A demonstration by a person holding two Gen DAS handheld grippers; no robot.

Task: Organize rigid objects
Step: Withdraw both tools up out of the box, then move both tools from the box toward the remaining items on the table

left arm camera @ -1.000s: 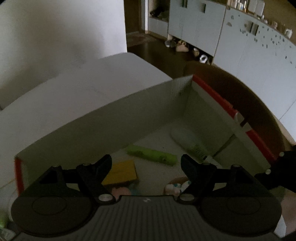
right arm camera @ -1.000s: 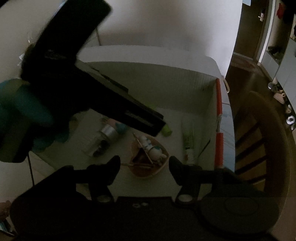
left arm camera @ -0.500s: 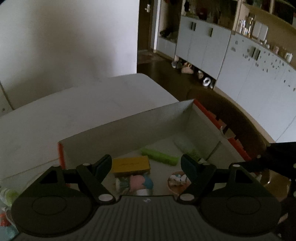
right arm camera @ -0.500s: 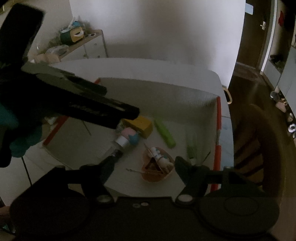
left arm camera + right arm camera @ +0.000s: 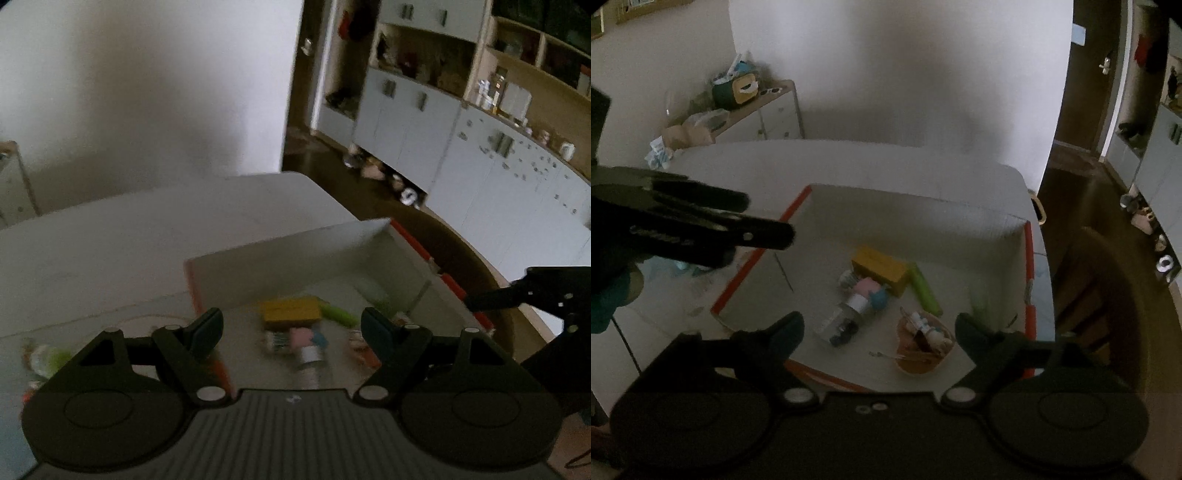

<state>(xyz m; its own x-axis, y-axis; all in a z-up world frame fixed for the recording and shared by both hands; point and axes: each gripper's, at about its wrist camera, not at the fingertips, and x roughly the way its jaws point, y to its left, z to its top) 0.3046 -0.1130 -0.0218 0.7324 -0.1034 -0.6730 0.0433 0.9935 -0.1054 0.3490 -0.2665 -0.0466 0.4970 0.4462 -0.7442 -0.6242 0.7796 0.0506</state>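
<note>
From your left wrist view, your left gripper [image 5: 291, 325] hangs above the white table [image 5: 110, 251] with its jaws spread wide and nothing between them. Beyond the fingers sits the shallow white cardboard box with orange-red edges [image 5: 295, 254]; inside it lie a yellow rectangular block [image 5: 290, 310], a lime-green cylindrical stick [image 5: 338, 314] and a small pink and blue toy [image 5: 308, 336], all blurred. Your right gripper [image 5: 517, 295] shows as a dark shape at the right edge.

From your right wrist view, your right gripper [image 5: 879, 328] is also wide open and empty, high over the same box [image 5: 1028, 258]. The yellow block [image 5: 881, 266] touches the pink and blue toy [image 5: 871, 290]; the green stick [image 5: 925, 290] lies just beside it, a clear bottle with a silver band [image 5: 842, 321] and a tan shallow bowl of small items [image 5: 923, 347] nearer you.
</note>
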